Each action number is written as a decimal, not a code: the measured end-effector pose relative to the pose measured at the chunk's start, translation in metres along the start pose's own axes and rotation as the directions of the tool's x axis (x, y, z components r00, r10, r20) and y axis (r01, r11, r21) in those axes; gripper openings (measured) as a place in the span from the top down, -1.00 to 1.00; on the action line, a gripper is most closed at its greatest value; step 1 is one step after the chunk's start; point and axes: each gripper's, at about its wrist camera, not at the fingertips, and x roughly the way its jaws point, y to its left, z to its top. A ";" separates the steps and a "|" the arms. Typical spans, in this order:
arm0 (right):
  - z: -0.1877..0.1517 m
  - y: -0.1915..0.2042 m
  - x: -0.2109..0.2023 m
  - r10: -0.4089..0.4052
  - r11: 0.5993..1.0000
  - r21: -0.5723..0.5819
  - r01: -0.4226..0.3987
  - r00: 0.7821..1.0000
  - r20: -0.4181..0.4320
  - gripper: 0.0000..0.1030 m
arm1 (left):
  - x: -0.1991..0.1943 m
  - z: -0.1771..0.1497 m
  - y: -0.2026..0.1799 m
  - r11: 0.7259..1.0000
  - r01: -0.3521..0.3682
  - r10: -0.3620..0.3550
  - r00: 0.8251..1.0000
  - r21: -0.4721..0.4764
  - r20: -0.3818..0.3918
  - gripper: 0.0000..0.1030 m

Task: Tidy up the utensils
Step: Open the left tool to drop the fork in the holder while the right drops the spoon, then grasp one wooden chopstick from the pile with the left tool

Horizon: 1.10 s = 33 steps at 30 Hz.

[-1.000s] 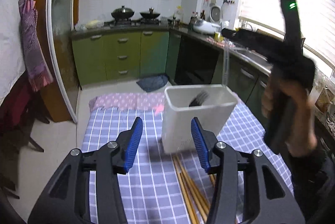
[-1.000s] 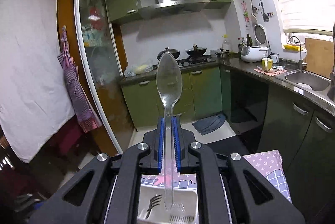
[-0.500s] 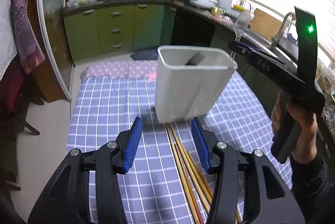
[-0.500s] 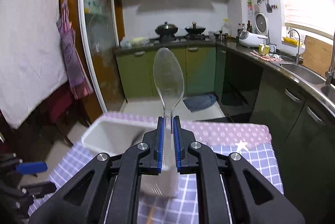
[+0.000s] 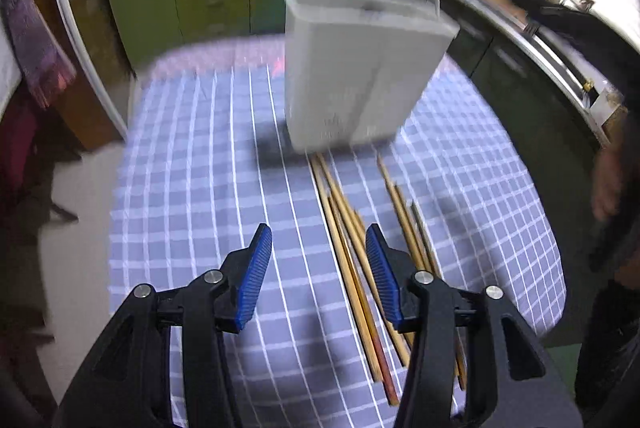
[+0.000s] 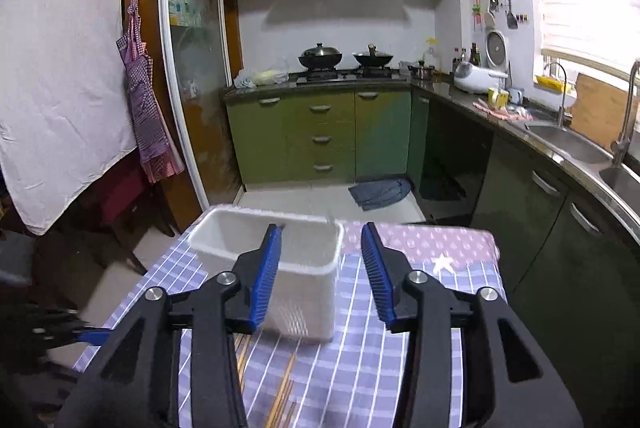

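The left gripper (image 5: 319, 270) is seen with its jaws apart and nothing between them, aimed down at the checked tablecloth (image 5: 192, 188); the wooden chopsticks (image 5: 352, 240) are laid loose on the cloth, running from about twelve o'clock to five o'clock of that gripper, their far ends just beside the base of the white utensil holder (image 5: 352, 68). The holder is found at twelve o'clock in the left view, upright on the table; its contents cannot be made out there, the picture being blurred.

The right gripper (image 6: 321, 272) is shown with its jaws opening and no item between them; the holder is placed just beyond its left finger, at about eleven o'clock, and little of the interior is visible from this angle.

As a judgement, the task is taken to be only partly done; the chopsticks are still to be gathered and stood in the holder, and the left gripper appears best placed for them. Several sticks lie close together and overlapping, so a clean pick of one pair may be hindered.
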 end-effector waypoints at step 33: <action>-0.094 -0.057 0.001 0.065 0.997 0.063 -0.043 0.915 -0.398 0.06 | 0.113 0.012 -0.029 0.996 -0.082 0.062 0.941 -0.047 -0.333 0.66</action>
